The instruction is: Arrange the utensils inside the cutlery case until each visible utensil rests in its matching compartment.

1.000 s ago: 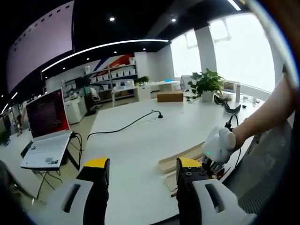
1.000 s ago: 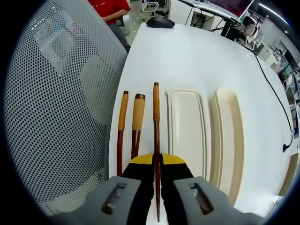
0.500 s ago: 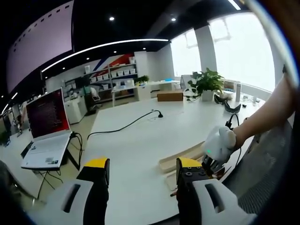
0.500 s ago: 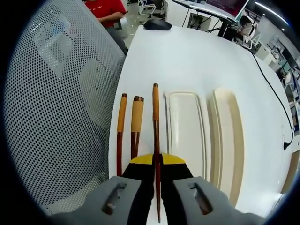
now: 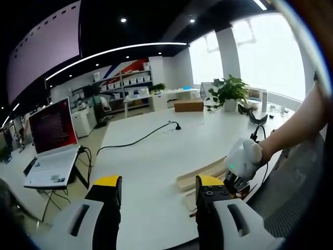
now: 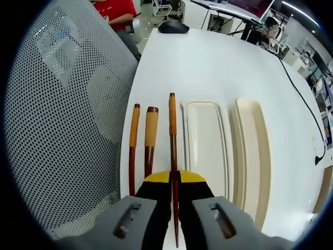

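chopstick [image 6: 172,151] travel is what we notice: over the last second the brown stick clamped in our right gripper [image 6: 174,179] has eased slightly toward us relative to the two utensils [image 6: 143,138] lying on the table [image 6: 218,62], so we judge the lift under way, with nothing yet in the cream case tray [image 6: 206,140] just beside it. our left gripper [image 5: 156,190] has not moved, its jaws apart and empty above the table, while our gloved right hand [image 5: 243,160] holds its tool low beside the case [image 5: 200,177]
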Action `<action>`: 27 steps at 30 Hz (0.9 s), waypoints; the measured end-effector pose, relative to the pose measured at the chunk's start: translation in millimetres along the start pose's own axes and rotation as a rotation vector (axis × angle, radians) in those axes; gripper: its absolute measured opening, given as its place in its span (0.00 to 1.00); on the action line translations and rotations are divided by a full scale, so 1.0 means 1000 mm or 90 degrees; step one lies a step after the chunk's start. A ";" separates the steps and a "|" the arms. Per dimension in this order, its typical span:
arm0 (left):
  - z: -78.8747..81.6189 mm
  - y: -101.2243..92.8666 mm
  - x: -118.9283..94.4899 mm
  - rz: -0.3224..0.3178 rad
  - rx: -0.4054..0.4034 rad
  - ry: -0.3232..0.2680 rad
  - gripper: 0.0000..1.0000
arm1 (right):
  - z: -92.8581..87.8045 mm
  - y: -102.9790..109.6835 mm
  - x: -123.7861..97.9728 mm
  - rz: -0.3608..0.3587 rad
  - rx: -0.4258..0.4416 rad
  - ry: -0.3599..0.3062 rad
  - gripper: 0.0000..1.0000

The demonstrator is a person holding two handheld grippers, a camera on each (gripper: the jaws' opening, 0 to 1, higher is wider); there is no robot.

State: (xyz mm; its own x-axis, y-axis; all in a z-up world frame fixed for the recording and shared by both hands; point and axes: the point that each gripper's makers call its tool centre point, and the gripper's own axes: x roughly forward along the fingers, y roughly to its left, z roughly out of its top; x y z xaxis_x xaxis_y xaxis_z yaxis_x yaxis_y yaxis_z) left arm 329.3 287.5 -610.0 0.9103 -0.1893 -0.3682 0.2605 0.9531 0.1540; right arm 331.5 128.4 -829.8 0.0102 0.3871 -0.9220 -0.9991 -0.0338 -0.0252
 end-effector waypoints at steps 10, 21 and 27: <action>0.000 0.001 0.000 0.002 -0.001 0.001 0.59 | 0.003 0.000 -0.001 -0.002 -0.004 -0.003 0.00; 0.000 0.001 0.000 0.001 -0.001 0.000 0.59 | 0.008 0.000 -0.006 0.000 -0.005 -0.014 0.00; 0.000 0.001 0.000 0.002 -0.001 0.001 0.59 | 0.012 -0.001 -0.009 -0.002 -0.016 -0.021 0.00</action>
State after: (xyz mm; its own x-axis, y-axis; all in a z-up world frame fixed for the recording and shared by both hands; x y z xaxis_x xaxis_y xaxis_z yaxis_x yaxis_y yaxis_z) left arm 329.7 288.2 -609.7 0.9107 -0.1861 -0.3687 0.2572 0.9541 0.1538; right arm 332.0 136.4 -816.9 0.0117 0.4177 -0.9085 -0.9978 -0.0551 -0.0382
